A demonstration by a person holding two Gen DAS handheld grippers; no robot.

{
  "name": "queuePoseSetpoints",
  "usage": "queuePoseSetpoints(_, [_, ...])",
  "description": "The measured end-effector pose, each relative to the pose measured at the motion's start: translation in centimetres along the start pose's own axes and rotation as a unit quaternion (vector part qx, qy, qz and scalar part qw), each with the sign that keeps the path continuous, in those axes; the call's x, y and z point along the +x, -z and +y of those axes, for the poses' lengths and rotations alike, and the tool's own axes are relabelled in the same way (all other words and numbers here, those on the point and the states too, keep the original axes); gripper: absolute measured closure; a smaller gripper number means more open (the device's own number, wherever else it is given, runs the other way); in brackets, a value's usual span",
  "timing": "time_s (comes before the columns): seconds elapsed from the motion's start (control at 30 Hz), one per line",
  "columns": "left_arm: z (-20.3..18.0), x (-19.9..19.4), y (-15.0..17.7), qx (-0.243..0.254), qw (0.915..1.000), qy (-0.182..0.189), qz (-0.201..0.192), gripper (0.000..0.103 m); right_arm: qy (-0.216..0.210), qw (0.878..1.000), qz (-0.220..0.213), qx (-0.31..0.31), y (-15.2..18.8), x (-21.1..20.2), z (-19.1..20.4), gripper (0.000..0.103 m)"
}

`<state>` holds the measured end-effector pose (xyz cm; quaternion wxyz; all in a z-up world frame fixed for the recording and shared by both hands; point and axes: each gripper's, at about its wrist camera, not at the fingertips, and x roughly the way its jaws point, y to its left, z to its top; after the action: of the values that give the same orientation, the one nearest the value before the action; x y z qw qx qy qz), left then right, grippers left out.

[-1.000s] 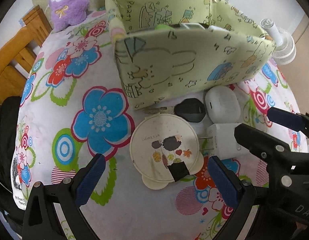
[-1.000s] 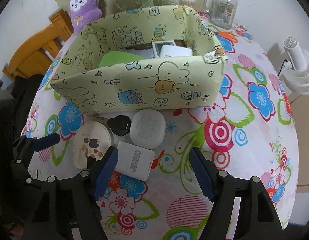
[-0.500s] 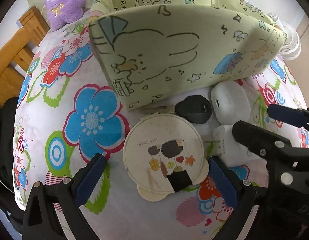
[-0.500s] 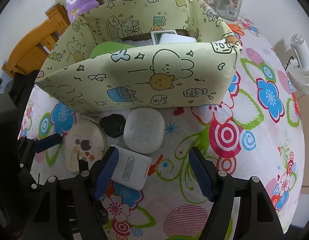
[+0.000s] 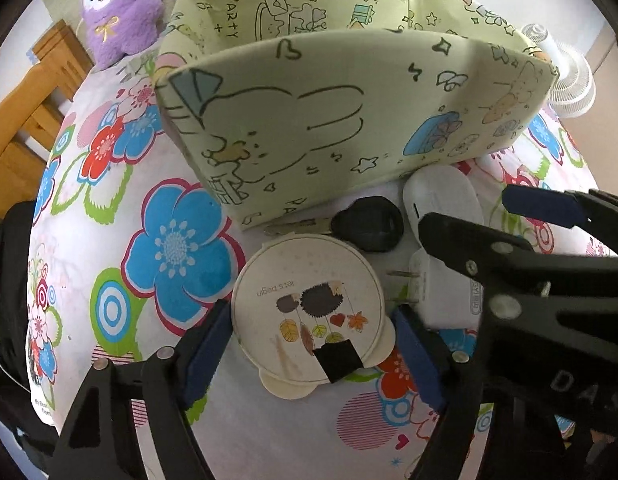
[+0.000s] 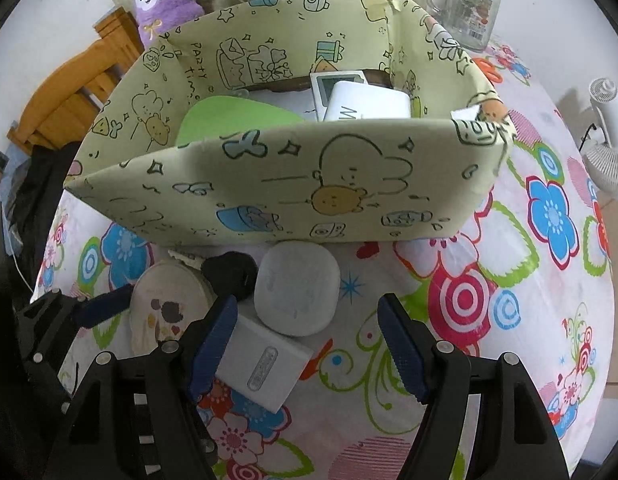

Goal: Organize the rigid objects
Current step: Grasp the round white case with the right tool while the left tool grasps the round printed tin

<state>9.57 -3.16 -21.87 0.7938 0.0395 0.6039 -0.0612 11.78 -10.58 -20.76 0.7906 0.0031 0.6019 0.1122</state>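
Note:
A round cream case (image 5: pixel 309 312) with a hedgehog picture lies on the flowered tablecloth, between the fingers of my left gripper (image 5: pixel 311 354). Its jaws are closing; the blue pads stand at the case's edges with a thin gap on the right. Beside the case lie a black key (image 5: pixel 367 224), a white plug charger (image 6: pixel 265 364) and a white rounded case (image 6: pixel 297 288). My right gripper (image 6: pixel 307 348) is open, left pad over the charger's edge, rounded case just ahead. The yellow-green cartoon box (image 6: pixel 289 184) stands behind them and holds a green item and white devices.
A purple plush toy (image 5: pixel 121 12) sits behind the box at the left, by a wooden chair (image 6: pixel 61 112). A glass jar mug (image 6: pixel 465 4) stands at the back right, and a small white fan (image 6: pixel 609 140) off the table's right edge.
Both grippers have come closer to the box and the objects in front of it. The left jaws have narrowed from wide open to the round case's edges.

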Motion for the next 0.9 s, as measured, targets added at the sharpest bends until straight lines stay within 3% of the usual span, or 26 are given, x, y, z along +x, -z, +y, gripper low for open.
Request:
queuePoseSetpoints(0.33, [2.1,-0.6,0.8,-0.024,0.9996,-0.009,0.01,0.021,0.007,1.0,0.007,-0.005,-1.1,1.8,0.6,0.028])
queuePoseSetpoints(0.5, [2.6,-0.6,0.7,-0.039,0.9991,-0.012,0.011,0.021,0.011,1.0,0.004,-0.013,-1.3,2.4,0.8,0.036])
queuePoseSetpoints(0.57, [2.9,-0.7,0.6,-0.042,0.999,-0.011,0.011,0.021,0.007,1.0,0.0,-0.018,-1.4,2.3,1.0,0.051])
queuePoseSetpoints(0.9, [3.1,-1.4,0.8,-0.043,0.999,-0.011,0.006,0.021,0.016,1.0,0.002,-0.026,-0.1,1.8,1.8,0.053])
